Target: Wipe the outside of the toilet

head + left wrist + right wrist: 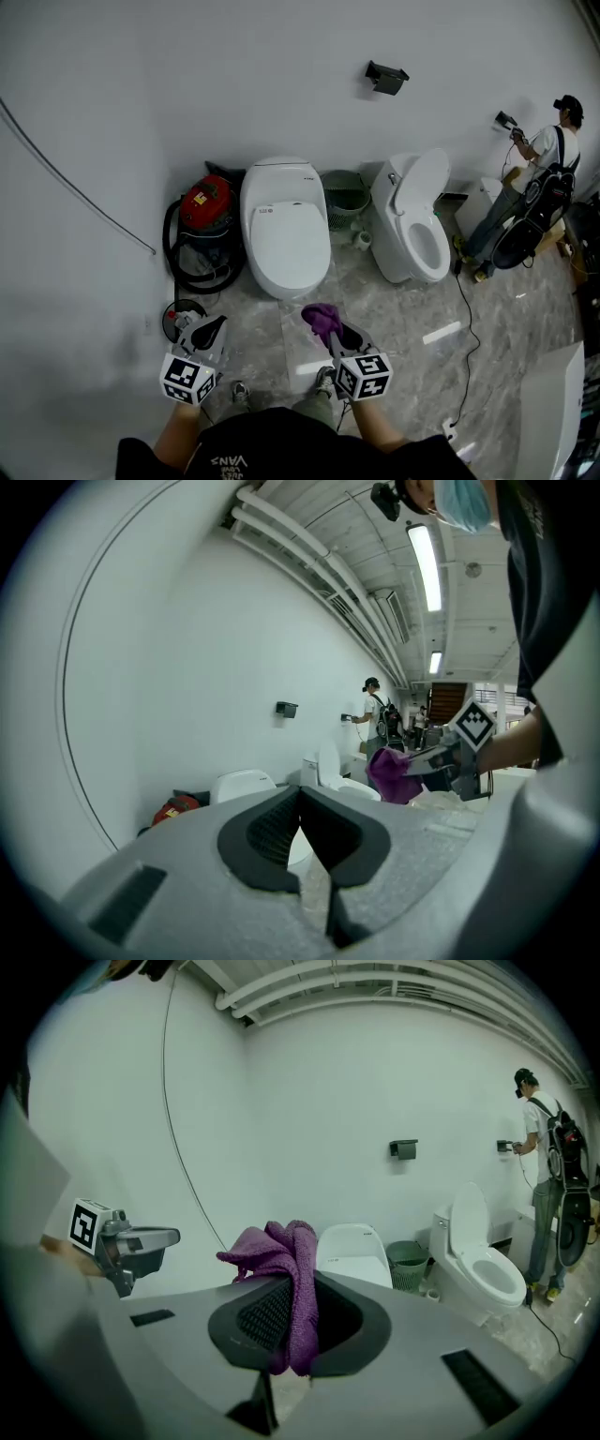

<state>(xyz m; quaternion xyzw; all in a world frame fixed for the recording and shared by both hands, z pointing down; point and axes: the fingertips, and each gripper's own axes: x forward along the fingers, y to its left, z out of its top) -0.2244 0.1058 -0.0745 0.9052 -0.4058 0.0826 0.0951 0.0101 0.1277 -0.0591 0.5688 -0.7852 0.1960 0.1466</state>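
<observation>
Cloth (284,1252) in right gripper (330,327) — toilet (286,251) label illegible.

The right claw (298,1324) has its jaws closed on a purple cloth (281,1251). The cloth stands up bunched above the dark pads and hangs down between them. Behind it, against the white wall, stands a white toilet (352,1252) with the lid down. Just beside it on the right is a green basket (408,1265), then a second toilet (480,1265) with the lid up. A person (548,1176) stands at the far right, facing the wall. The left claw (131,1246) shows at the left edge, well apart from the cloth.
</observation>
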